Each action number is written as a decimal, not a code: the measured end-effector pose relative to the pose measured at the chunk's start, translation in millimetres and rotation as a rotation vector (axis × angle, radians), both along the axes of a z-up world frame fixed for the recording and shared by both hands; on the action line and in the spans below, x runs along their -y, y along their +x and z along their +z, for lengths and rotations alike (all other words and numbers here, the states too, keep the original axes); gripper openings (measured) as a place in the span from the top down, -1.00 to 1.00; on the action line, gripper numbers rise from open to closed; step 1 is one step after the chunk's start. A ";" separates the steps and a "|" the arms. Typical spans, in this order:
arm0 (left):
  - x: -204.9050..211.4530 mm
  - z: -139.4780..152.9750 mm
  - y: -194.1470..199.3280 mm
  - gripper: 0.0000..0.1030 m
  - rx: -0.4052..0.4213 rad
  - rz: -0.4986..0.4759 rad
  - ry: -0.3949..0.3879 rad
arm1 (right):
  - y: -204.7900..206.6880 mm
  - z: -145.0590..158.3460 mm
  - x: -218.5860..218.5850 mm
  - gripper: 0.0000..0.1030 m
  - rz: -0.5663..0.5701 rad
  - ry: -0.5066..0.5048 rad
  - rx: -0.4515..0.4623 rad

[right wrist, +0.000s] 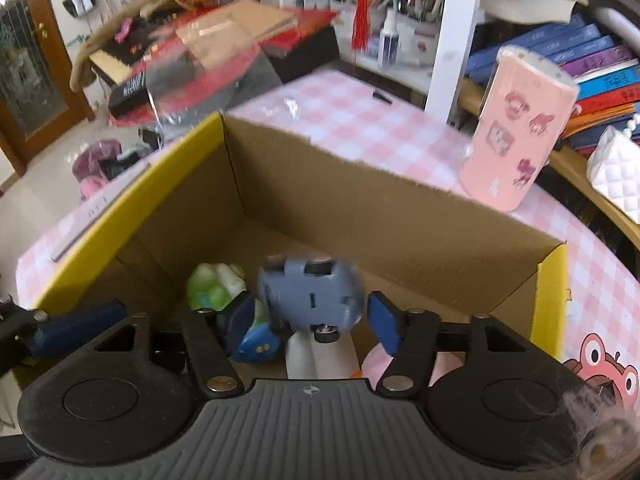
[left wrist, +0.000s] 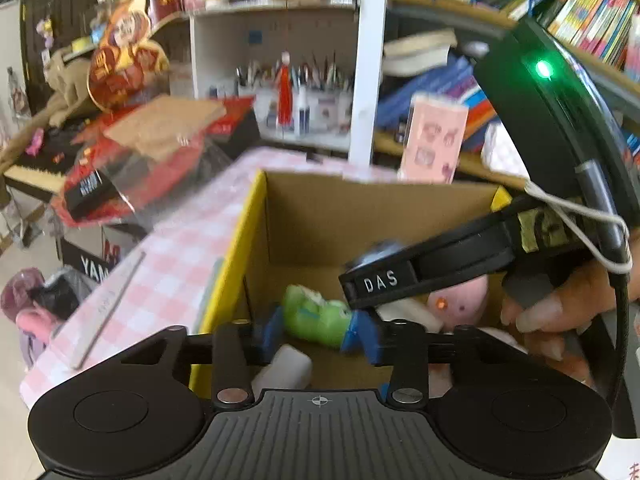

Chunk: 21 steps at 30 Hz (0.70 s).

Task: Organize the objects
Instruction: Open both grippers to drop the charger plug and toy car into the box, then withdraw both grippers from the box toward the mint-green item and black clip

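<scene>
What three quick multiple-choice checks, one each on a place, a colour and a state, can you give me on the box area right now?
1. Where is the green toy?
A. On the checked tablecloth
B. Inside the cardboard box
C. On a bookshelf

2. What colour is the outside of the cardboard box?
A. Yellow
B. Red
C. White

3. How is the pink canister placed?
A. Lying on its side
B. Inside the box
C. Standing upright on the tablecloth

Answers:
1. B, since the green toy lies on the box floor, ringed by the brown walls.
2. A, since the outer faces at both corners are yellow.
3. C, since it stands on its base beyond the far wall of the box.
</scene>
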<state>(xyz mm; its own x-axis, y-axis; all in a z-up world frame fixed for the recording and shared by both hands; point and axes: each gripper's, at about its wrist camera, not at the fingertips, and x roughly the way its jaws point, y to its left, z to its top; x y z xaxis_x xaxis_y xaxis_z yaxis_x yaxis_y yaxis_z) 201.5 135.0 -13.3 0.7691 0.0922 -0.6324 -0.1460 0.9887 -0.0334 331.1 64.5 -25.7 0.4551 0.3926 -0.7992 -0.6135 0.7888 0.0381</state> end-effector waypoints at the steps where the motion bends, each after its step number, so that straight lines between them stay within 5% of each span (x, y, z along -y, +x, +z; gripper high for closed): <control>1: -0.1 3.6 -3.7 0.06 0.016 0.000 0.001 | -2.6 4.0 2.1 -0.28 -0.002 0.016 0.014; 7: -1.3 27.7 -29.3 0.00 0.097 -0.007 0.005 | -26.4 35.7 21.6 -0.29 -0.092 0.108 0.082; 13: -6.7 45.2 -69.1 -0.26 0.155 -0.001 0.026 | -93.8 69.5 50.0 -0.29 -0.215 0.230 0.220; 21: -15.8 46.7 -120.3 -0.53 0.152 0.047 0.021 | -173.0 78.2 74.6 -0.29 -0.265 0.232 0.326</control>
